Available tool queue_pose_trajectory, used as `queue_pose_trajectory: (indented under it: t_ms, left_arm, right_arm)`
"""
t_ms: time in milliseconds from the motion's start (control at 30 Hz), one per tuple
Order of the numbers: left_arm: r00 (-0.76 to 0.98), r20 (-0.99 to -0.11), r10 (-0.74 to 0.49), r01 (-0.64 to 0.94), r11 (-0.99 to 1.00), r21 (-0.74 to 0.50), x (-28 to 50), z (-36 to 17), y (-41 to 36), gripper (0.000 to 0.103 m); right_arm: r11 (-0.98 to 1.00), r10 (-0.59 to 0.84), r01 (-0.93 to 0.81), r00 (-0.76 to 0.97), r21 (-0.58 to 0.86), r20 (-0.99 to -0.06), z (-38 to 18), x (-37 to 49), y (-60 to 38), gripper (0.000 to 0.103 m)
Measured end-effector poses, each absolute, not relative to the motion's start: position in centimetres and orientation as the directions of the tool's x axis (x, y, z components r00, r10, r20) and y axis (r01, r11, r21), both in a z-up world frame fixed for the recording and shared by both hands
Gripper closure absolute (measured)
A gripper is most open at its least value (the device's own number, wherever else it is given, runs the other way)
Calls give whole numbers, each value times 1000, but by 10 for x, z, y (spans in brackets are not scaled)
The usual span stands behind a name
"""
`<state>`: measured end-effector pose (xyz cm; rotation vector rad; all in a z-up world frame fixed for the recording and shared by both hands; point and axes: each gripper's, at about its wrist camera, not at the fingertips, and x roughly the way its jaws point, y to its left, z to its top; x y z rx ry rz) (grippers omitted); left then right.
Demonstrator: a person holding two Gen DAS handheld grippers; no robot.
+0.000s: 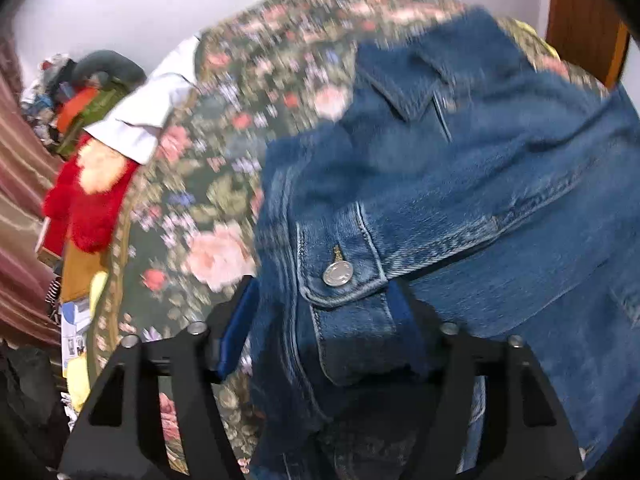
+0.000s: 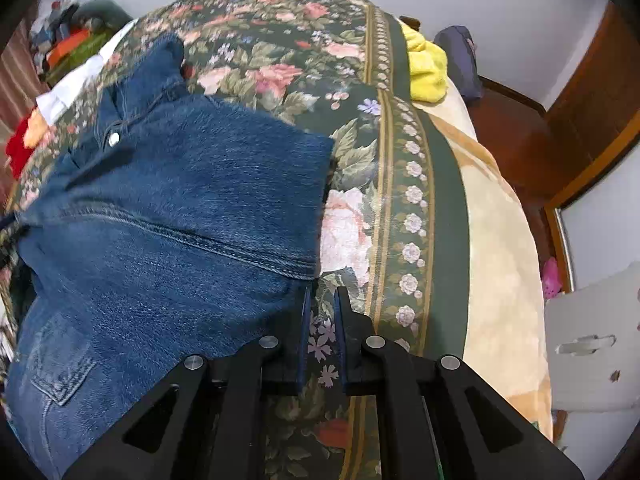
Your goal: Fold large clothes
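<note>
A blue denim jacket (image 1: 460,184) lies on a floral bedspread (image 1: 224,152). My left gripper (image 1: 320,304) has its jaws wide apart around the jacket's sleeve cuff with a silver button (image 1: 338,273); denim fills the gap between the fingers. In the right wrist view the jacket (image 2: 168,216) is spread over the left half of the bed, partly folded. My right gripper (image 2: 322,300) sits just beside the jacket's right edge, its jaws nearly closed with a narrow gap, holding nothing, over the bedspread (image 2: 360,216).
A white garment (image 1: 148,112), a red fluffy item (image 1: 88,200) and a clutter pile (image 1: 76,92) lie left of the bed. A yellow cloth (image 2: 426,66) and a cream blanket (image 2: 500,240) lie on the right. A wooden door (image 2: 592,112) and white stool (image 2: 596,340) stand beyond.
</note>
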<state>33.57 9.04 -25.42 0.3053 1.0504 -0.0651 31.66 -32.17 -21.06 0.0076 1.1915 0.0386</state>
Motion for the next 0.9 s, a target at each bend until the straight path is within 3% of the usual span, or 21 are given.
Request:
queue_pose_trajectory:
  t_ms: [200,400,567,633,667,700,800,900]
  left_arm:
    - [524,-850,48,158,975,153,323,-228,109,32]
    - [529,-848,35,58,995,77,330,-216,133,26]
    - [413,-909,44,31,998,62,348,-260,125,26]
    - [374,-926,60,33,996,78,349,-280,122,22]
    - [387,-920,62,23,997,78,347,-282,124,15]
    - [401,-913,70,11,997,82,345,-283,126,10]
    - [393,-919,20,-13,1000,16,341,-286,139,10]
    - [406,-912,62,14,997,74,333,-286,133,10]
  right_arm:
    - [975,201,6,397,222,-896,-186,310,-344,96]
    - [955,280,-32,432,296,-857,-168,323,-338,96]
    - [992,122,-69,354,105,-927,-207,344,-301,96]
    - [994,68,-108,387,28,-920,-207,340,-292,96]
    - [992,51,-126,399,0,-915,-207,337,-288,96]
    - [991,42,-135,405,-14,-914,-207,335,-287,96]
    - [989,38,-146,412,-25,-910,-208,332,-287,96]
    - [987,12,-152,413,-56,-911,-209,330,-289,96]
